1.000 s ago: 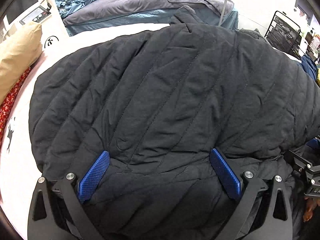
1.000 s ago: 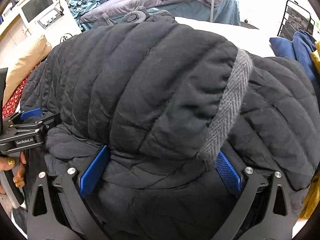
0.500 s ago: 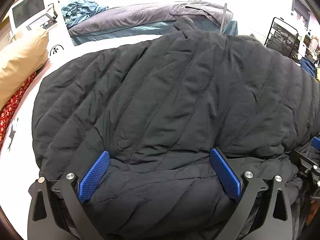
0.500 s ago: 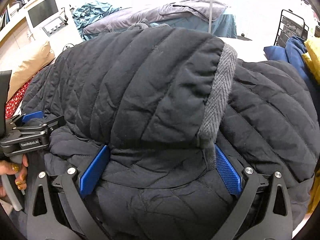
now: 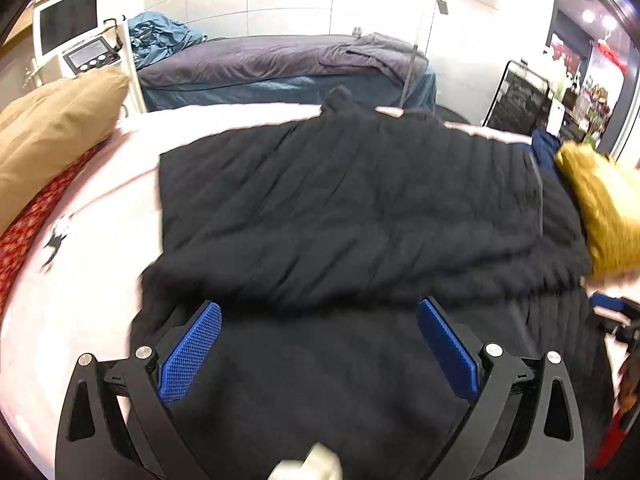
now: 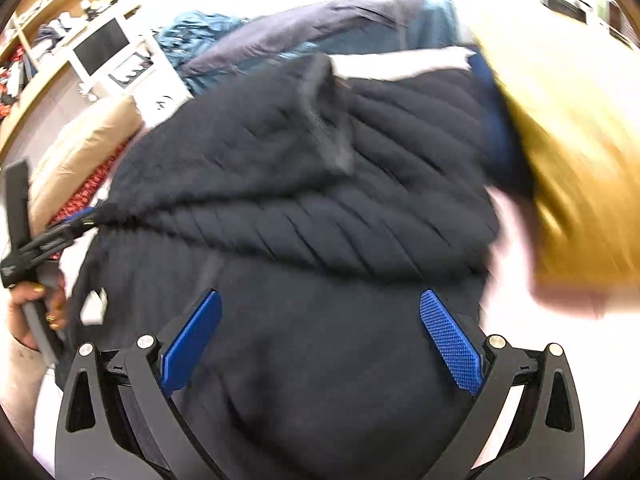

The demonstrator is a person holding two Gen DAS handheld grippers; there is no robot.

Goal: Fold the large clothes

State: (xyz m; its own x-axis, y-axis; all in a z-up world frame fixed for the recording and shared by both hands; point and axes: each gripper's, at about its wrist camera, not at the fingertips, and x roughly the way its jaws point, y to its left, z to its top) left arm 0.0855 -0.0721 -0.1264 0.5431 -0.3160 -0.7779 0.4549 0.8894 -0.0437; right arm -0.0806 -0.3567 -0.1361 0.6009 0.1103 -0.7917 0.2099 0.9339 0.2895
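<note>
Item: dark navy quilted puffer jacket (image 5: pixel 352 208), lying on a pale pink bed sheet (image 5: pixel 100 216). Padded fabric, stitched in narrow parallel channels; matte surface, soft folds. In the left wrist view its long axis runs from 9 to 3 o'clock across the frame, with one layer folded over another so that a fold edge crosses just ahead of the fingertips. A small dark projection at 12 o'clock on the far edge may be the collar or hood; blurred, cannot tell which. In the right wrist view a grey woven ribbed band (image 6: pixel 324 128) edges a turned-over flap at about 12 o'clock.

Left gripper (image 5: pixel 320 316): black frame, blue knurled pads (image 5: pixel 192 344), jaws spread wide, pinching nothing; jacket fabric lies between and beneath them. Right gripper (image 6: pixel 320 308): same build, jaws likewise spread, over the near part of the jacket. The left gripper also shows at 9 o'clock in the right view, held by a hand (image 6: pixel 32 312) with gold rings.

Surroundings: tan pillow (image 5: pixel 48 128) at 10 o'clock; red patterned cloth (image 5: pixel 28 232) at 9 o'clock; mustard-yellow cushion (image 5: pixel 600 208) at 3 o'clock, touching the jacket's edge; second bed with grey-purple cover (image 5: pixel 280 60) at 12 o'clock; white monitor unit (image 5: pixel 68 28) at 11 o'clock.
</note>
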